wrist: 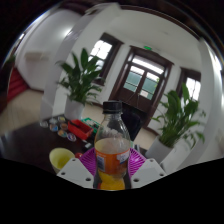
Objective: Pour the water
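A clear plastic bottle [112, 145] with a dark cap and orange liquid in its lower part stands upright between my fingers. My gripper [112, 168] is shut on the bottle, its purple pads [90, 163] pressing the body on both sides. A yellow cup [62, 158] sits on the table just left of the fingers. The bottle's base is hidden below the fingers.
Small colourful objects [72, 128] lie on the dark table [40, 140] beyond the cup. Potted plants stand at the left [80, 80] and right [180, 118]. A dark-framed door [143, 80] and windows are at the back.
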Available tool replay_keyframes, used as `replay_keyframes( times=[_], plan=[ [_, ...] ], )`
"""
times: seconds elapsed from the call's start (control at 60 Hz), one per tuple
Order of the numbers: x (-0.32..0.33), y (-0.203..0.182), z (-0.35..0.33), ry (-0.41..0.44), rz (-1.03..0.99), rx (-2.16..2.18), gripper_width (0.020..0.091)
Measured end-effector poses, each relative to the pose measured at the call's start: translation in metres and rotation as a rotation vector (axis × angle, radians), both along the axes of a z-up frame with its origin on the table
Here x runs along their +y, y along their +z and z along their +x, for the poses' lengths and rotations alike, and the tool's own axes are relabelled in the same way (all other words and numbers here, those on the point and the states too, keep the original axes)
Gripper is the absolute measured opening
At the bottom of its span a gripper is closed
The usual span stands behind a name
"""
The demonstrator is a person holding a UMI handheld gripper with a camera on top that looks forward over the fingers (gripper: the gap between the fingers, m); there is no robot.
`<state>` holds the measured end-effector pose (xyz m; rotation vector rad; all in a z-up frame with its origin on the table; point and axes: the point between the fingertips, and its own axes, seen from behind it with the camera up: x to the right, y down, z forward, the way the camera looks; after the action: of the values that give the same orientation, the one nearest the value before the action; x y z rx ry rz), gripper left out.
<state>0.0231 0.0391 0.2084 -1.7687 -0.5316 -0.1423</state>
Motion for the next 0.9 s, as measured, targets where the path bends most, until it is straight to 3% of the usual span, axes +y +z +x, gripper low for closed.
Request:
replay_keyframes(
  times=[0.15, 0.45, 0.717, 0.9],
  plan=[
    [0.008, -0.023, 0.004, 0.000, -0.041, 0.271, 0.0370],
    [0.018, -0.084, 0.011, -0.006, -0.065, 0.335, 0.0382],
    [0.012, -0.077, 0.018, -0.013, 0.005, 0.383, 0.0372],
    [0.007, -0.079, 0.020, -0.019, -0.011, 0.392, 0.0512]
  ],
)
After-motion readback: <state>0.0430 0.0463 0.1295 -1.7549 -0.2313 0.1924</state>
